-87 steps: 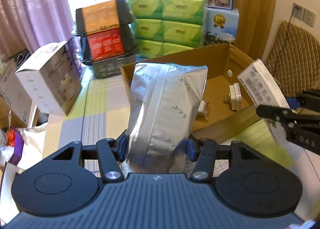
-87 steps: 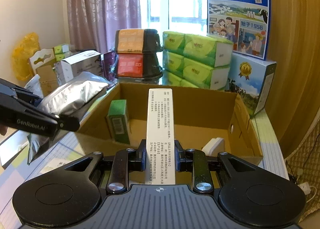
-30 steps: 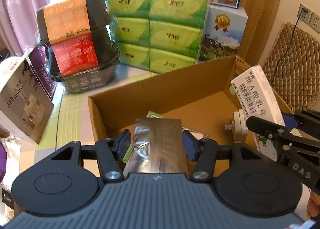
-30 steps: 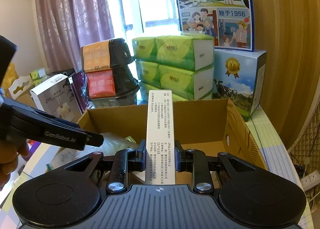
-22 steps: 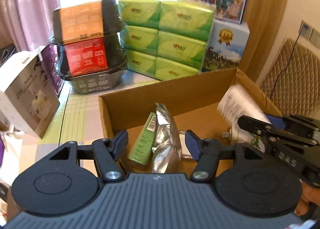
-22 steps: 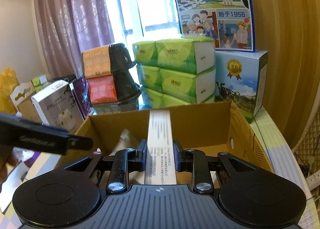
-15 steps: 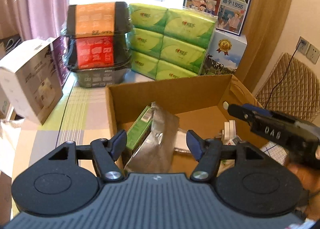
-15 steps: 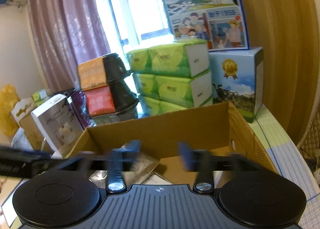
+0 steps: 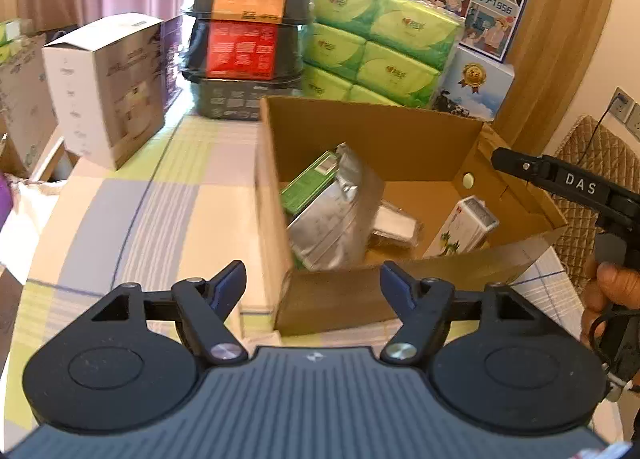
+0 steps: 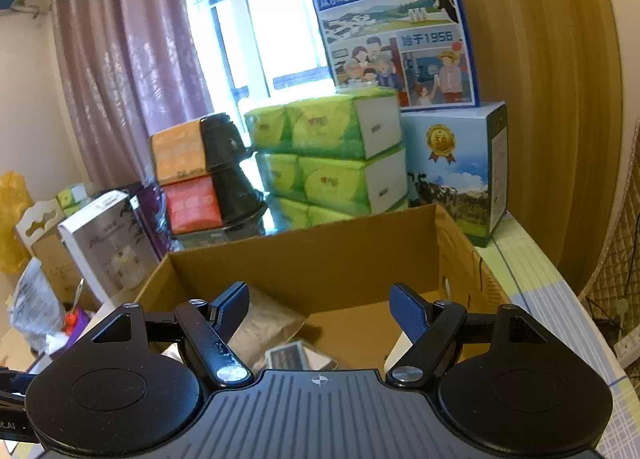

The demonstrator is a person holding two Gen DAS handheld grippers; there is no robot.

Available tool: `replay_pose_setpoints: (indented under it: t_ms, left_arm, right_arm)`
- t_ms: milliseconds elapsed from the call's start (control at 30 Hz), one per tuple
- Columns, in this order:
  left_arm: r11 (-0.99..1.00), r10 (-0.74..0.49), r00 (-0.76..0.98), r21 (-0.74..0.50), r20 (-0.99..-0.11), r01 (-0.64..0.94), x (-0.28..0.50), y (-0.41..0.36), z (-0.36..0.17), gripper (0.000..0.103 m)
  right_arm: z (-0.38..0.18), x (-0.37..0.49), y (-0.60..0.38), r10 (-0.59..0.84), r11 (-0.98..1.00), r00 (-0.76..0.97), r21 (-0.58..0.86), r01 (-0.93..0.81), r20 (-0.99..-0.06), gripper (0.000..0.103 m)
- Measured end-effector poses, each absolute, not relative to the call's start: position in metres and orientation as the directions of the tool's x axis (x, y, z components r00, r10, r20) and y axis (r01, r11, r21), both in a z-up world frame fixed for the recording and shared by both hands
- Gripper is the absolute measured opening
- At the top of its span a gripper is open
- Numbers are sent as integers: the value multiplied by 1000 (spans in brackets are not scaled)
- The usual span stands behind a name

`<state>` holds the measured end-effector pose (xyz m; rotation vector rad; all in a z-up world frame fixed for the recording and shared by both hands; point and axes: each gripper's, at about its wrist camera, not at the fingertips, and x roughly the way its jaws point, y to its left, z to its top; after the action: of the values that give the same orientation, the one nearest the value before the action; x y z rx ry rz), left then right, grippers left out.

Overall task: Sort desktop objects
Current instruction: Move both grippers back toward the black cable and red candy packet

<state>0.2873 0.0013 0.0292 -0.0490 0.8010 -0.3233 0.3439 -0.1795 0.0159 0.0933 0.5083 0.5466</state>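
Note:
An open cardboard box [image 9: 420, 131] [image 10: 312, 255] stands on the table. Inside it a silver foil pouch [image 9: 332, 215] [image 10: 264, 327] leans on a green box [image 9: 308, 187], and a white carton [image 9: 464, 227] lies at the right beside a flat wrapped packet [image 9: 394, 225]. My left gripper [image 9: 313, 283] hangs open and empty just in front of the box's near wall. My right gripper [image 10: 319, 307] is open and empty above the box's near edge; its black body [image 9: 568, 183] shows at the right of the left wrist view.
Behind the box stand green tissue packs [image 9: 380, 47] [image 10: 328, 147], stacked black food trays [image 9: 248, 31] [image 10: 200, 175] and blue milk cartons [image 10: 456, 167]. A white carton [image 9: 104, 87] sits at the left on the checked tablecloth [image 9: 160, 211]. A person's hand [image 9: 612, 287] holds the right gripper.
Both grippers have opened and pulled back. The foil pouch and the white carton were let go and now lie in the cardboard box.

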Motion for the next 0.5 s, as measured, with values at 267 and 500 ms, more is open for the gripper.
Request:
replay_pose_setpoints:
  t_ms: [267, 500]
  left_arm:
    - [964, -260, 637, -155, -725, 217, 250, 20, 12, 88]
    - [961, -273, 633, -171, -724, 218, 215, 23, 4, 96]
  right_arm:
    - [12, 317, -190, 514, 856, 745, 194, -480, -426, 75]
    - [7, 286, -209, 512, 856, 728, 199, -477, -455, 75]
